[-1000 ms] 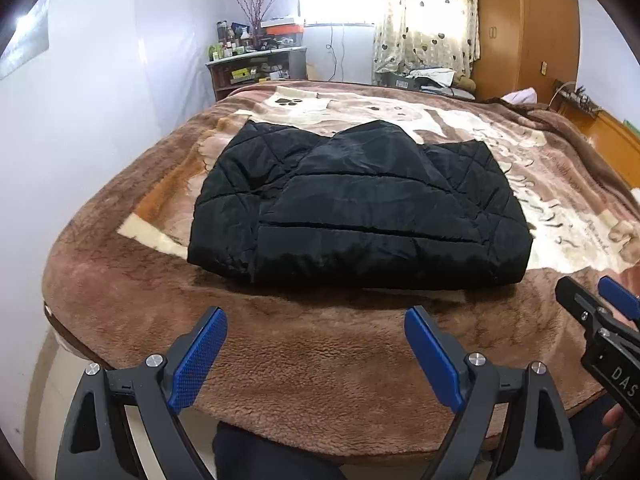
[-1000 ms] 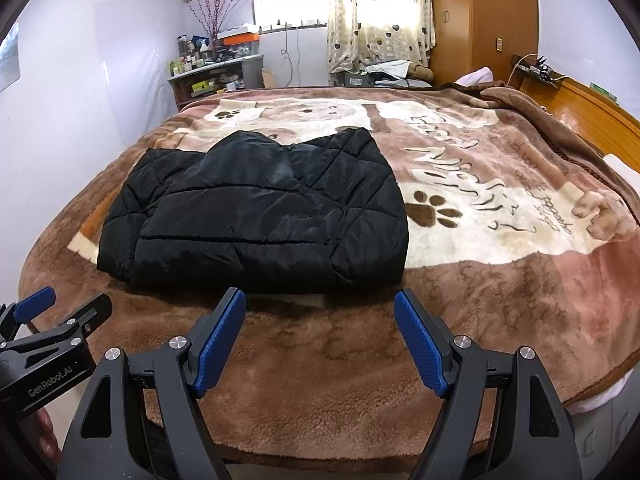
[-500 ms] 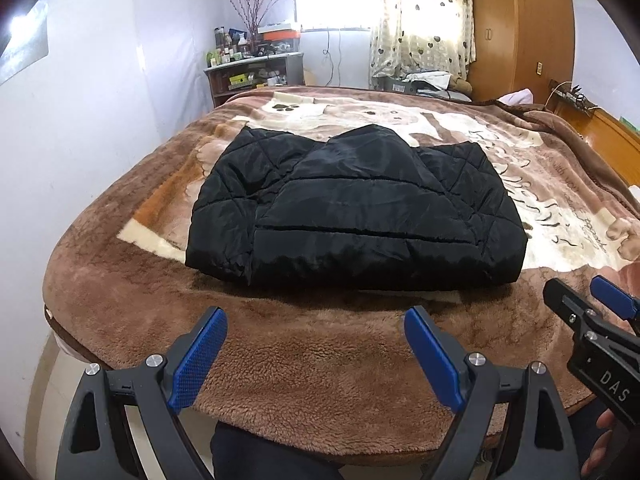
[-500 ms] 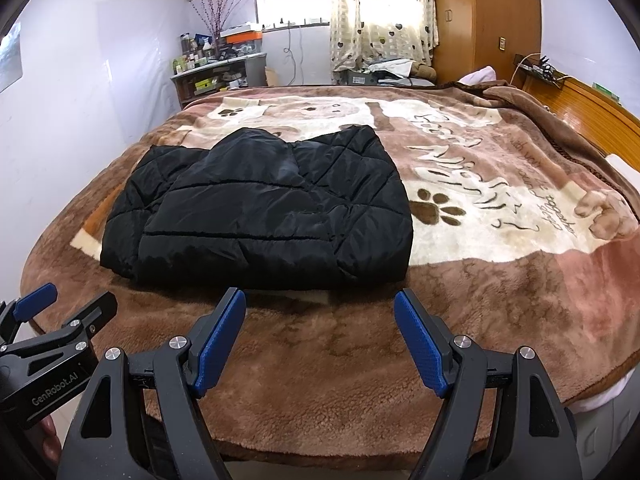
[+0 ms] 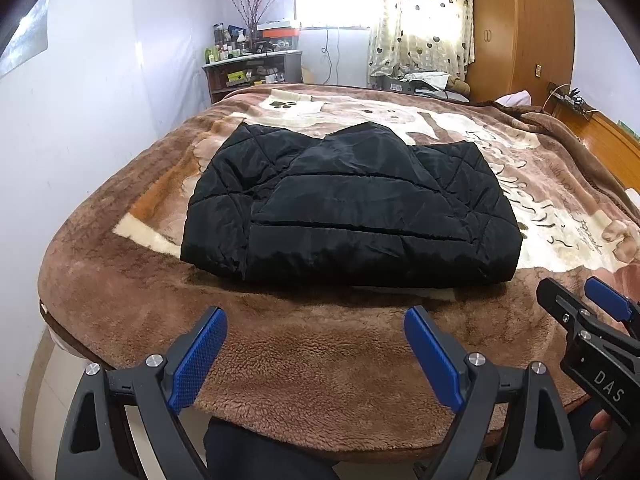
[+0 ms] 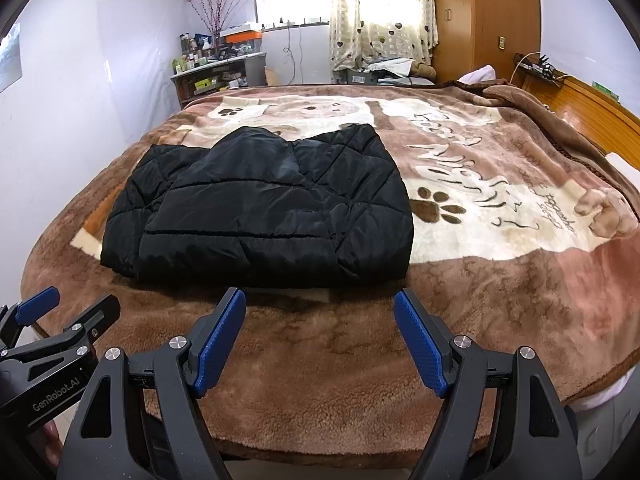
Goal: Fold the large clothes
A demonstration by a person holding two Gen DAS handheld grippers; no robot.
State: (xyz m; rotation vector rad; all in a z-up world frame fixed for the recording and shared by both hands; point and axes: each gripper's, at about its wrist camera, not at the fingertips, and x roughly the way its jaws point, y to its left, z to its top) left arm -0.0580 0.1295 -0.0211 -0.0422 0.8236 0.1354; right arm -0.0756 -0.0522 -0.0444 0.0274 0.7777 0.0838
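A black quilted jacket (image 5: pixel 352 208) lies folded into a compact rectangle on the bed; it also shows in the right wrist view (image 6: pixel 264 212). My left gripper (image 5: pixel 316 344) is open and empty, held above the bed's near edge, short of the jacket's front fold. My right gripper (image 6: pixel 320 328) is open and empty, also just short of the jacket's front edge. Each gripper shows at the side of the other's view: the right one (image 5: pixel 584 312) and the left one (image 6: pixel 68 312).
The bed is covered by a brown plush blanket (image 6: pixel 480 208) with paw prints and a puppy picture. A cluttered shelf (image 5: pixel 252 68) and a curtained window (image 5: pixel 420 20) stand at the far wall. A wooden wardrobe (image 6: pixel 480 16) and headboard (image 6: pixel 592 104) are at the right.
Both grippers have drawn back and risen slightly; the jacket sits a little farther away and lower in both views. The jacket itself has not moved. Both grippers stay open.
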